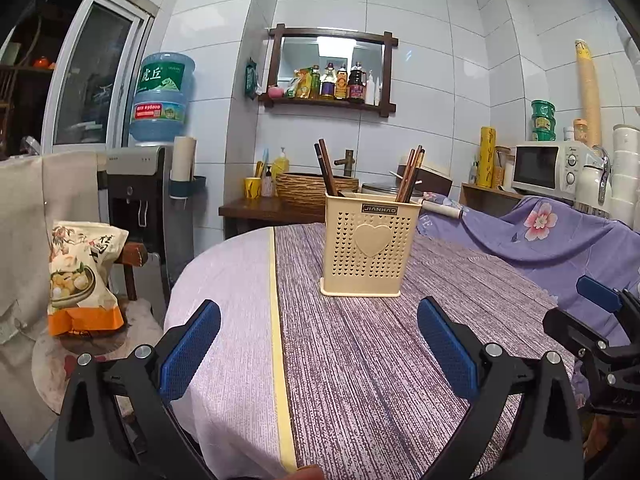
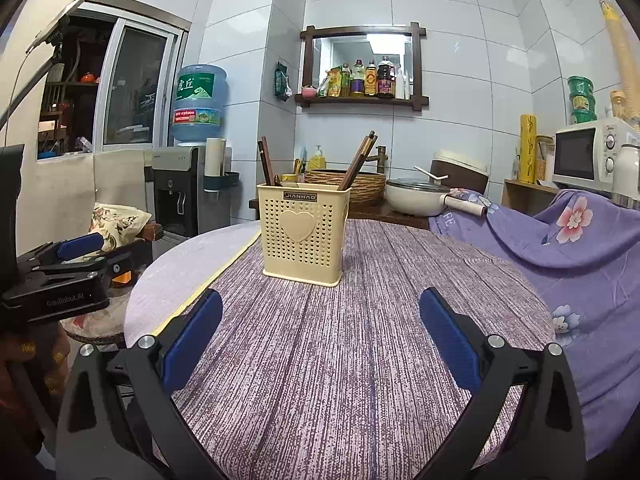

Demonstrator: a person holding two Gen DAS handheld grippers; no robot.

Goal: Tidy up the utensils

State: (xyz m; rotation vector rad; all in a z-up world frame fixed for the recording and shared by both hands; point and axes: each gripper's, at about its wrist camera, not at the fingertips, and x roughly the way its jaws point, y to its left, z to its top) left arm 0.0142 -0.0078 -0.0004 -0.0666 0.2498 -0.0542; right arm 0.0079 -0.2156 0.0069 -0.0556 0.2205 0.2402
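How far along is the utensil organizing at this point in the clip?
Done: dark wooden chopsticks stand in two bunches inside the cream perforated plastic holder. In hand: nothing; the left gripper and right gripper are both open and empty. Left: no loose utensils show on the purple striped tablecloth.

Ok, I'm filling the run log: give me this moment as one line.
left gripper: open, empty | right gripper: open, empty | chopsticks: upright in cream holder | holder: on table

Even, cool indoor light with glare in the dark-framed wall mirror [image 1: 332, 65], sharp centres, strongly bowed fisheye edges, black vignetted corners.
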